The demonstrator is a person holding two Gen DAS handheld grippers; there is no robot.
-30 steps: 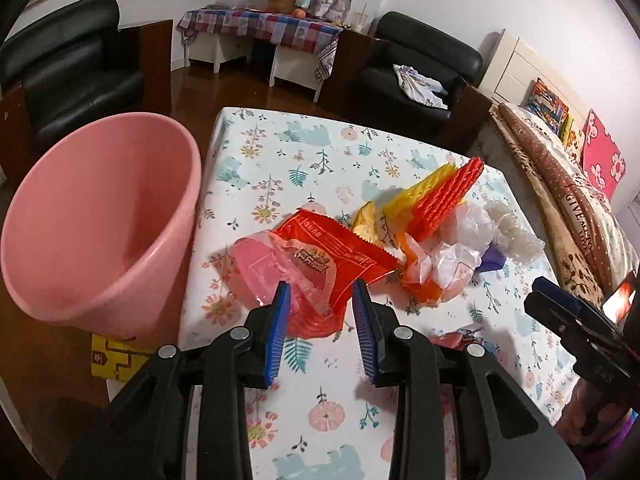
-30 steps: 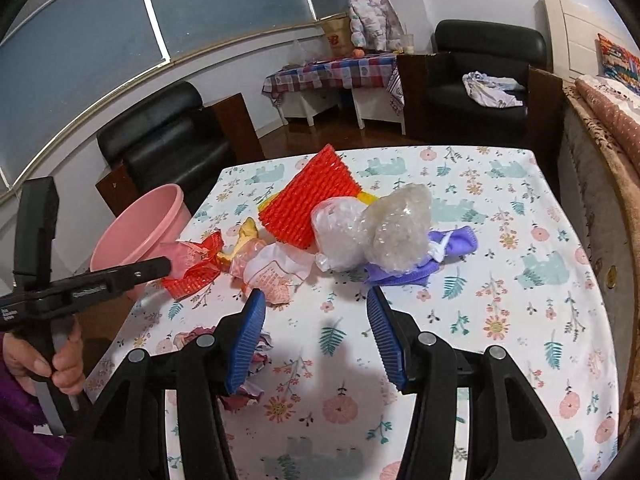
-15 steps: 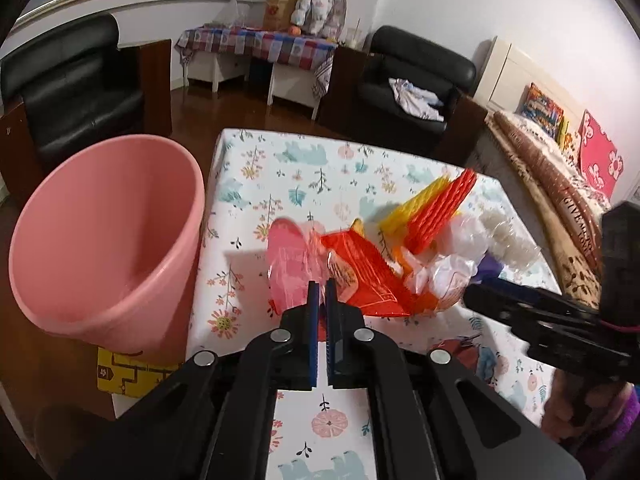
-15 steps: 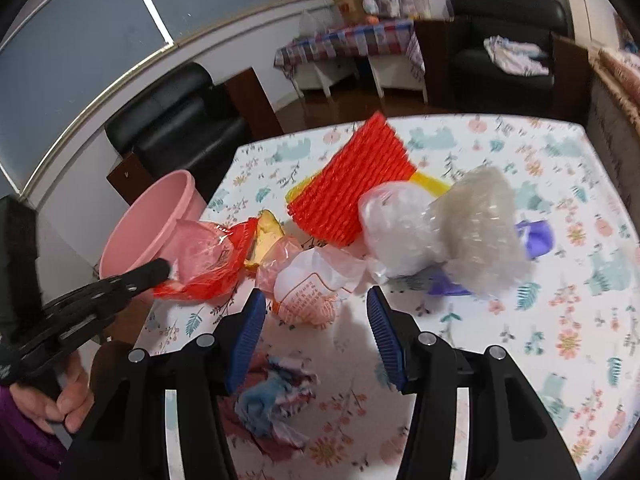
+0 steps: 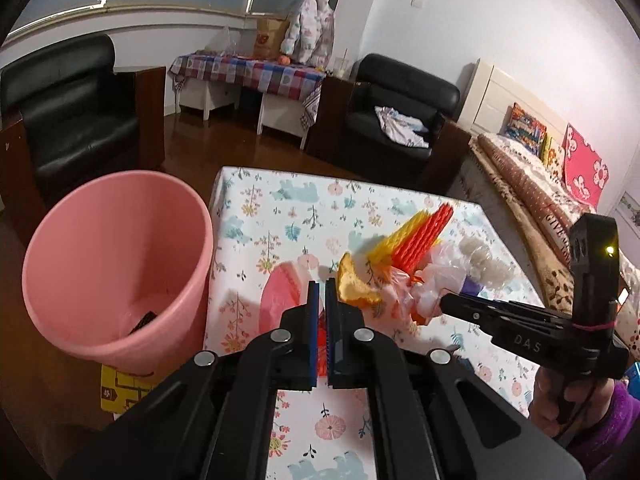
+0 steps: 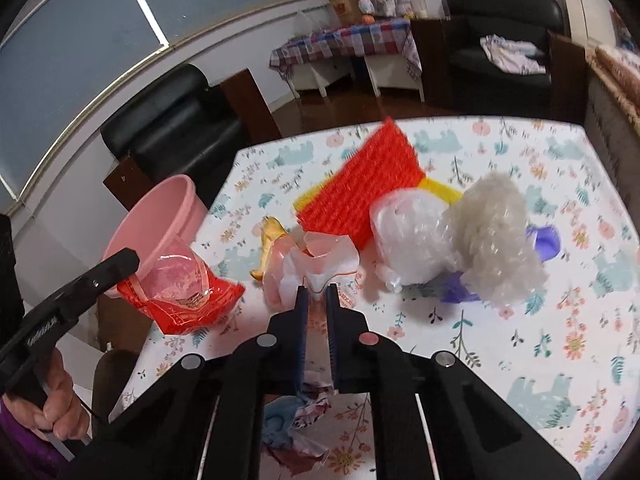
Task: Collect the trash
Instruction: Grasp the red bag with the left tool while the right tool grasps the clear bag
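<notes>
Left tool (image 5: 319, 304) pinched on shiny crinkly red plastic wrapper (image 6: 182, 308); right tool (image 6: 316, 312) pinched on thin, crumpled pink-white plastic bag (image 6: 308, 260).

Two black leather armchairs (image 5: 72, 112) (image 5: 404, 120) are flanking a side table (image 5: 256, 74) wearing a checked cloth; a bed (image 5: 536, 184) is carrying bright cushions (image 5: 582, 168) at right.

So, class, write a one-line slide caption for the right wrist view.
Right tongs pinch a pale wrapper; left tongs lift a red packet toward the pink bin.
</notes>
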